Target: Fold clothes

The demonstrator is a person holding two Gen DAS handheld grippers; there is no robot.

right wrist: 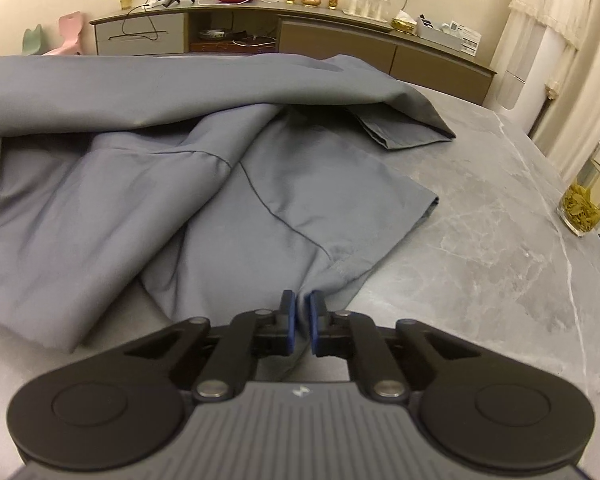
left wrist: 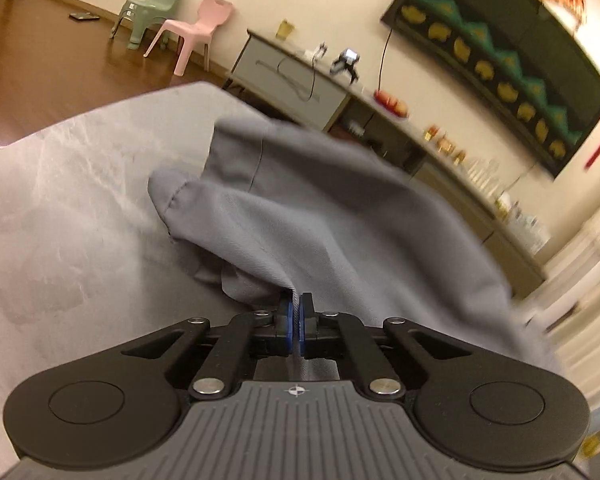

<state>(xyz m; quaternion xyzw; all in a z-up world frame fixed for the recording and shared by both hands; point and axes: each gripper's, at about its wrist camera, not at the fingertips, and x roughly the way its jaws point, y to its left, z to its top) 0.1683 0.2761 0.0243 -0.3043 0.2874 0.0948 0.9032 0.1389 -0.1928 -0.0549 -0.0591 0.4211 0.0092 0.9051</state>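
A grey-blue garment (left wrist: 340, 216) hangs lifted above the grey marble table (left wrist: 60, 208) in the left wrist view. My left gripper (left wrist: 297, 316) is shut on a fold of its cloth, which runs between the blue pads. In the right wrist view the garment (right wrist: 180, 168) lies rumpled on the table (right wrist: 480, 220), a sleeve end (right wrist: 412, 128) pointing right. My right gripper (right wrist: 300, 312) is nearly shut at the garment's near hem, with cloth between the pads.
A glass jar with yellow-green contents (right wrist: 588, 196) stands at the table's right edge. A long sideboard (right wrist: 300, 28) with glasses and fruit runs along the far wall. Pink (left wrist: 196, 36) and green (left wrist: 152, 8) child chairs stand on the wooden floor.
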